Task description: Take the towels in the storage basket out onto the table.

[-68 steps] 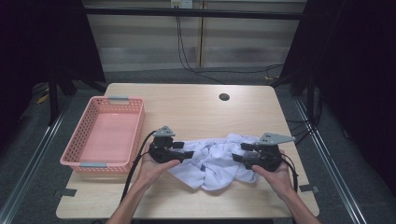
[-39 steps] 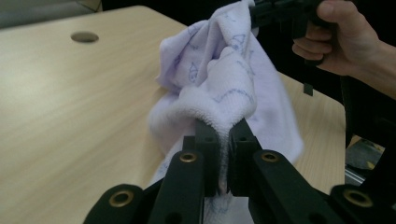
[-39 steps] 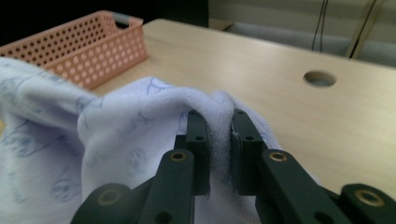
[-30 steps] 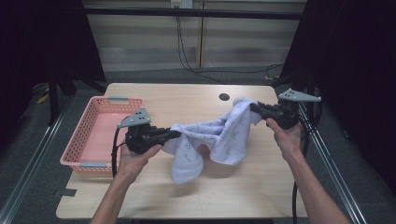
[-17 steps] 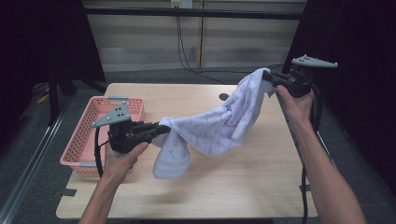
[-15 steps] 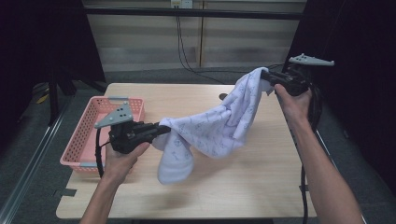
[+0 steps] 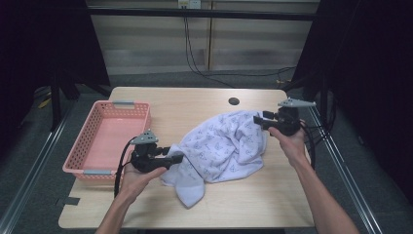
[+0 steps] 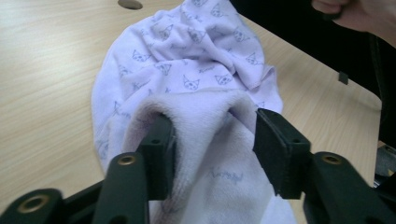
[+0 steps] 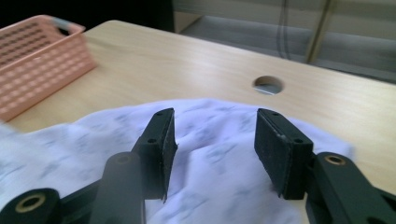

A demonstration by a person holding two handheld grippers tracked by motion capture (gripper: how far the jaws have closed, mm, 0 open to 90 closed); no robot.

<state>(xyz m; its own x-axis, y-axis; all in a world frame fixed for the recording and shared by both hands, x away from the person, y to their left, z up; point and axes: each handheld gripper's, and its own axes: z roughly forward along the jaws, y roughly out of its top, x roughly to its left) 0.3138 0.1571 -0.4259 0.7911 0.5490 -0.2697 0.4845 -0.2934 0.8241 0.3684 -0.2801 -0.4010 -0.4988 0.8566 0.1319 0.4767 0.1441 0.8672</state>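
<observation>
A soft, fleecy cloth towel with a faint printed pattern lies on a matt, pale wood-grain surface beside a perforated pink plastic basket; the tongs' pads look matt black and grainy.

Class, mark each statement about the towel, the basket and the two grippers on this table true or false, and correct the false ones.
1. The towel lies in the pink basket. False: it lies on the table, right of the basket.
2. The right gripper has open jaws. True.
3. The towel is plain white. False: it bears a small cat-face print.
4. The left gripper has towel between its parted jaws. True.
5. The basket holds nothing. True.
</observation>
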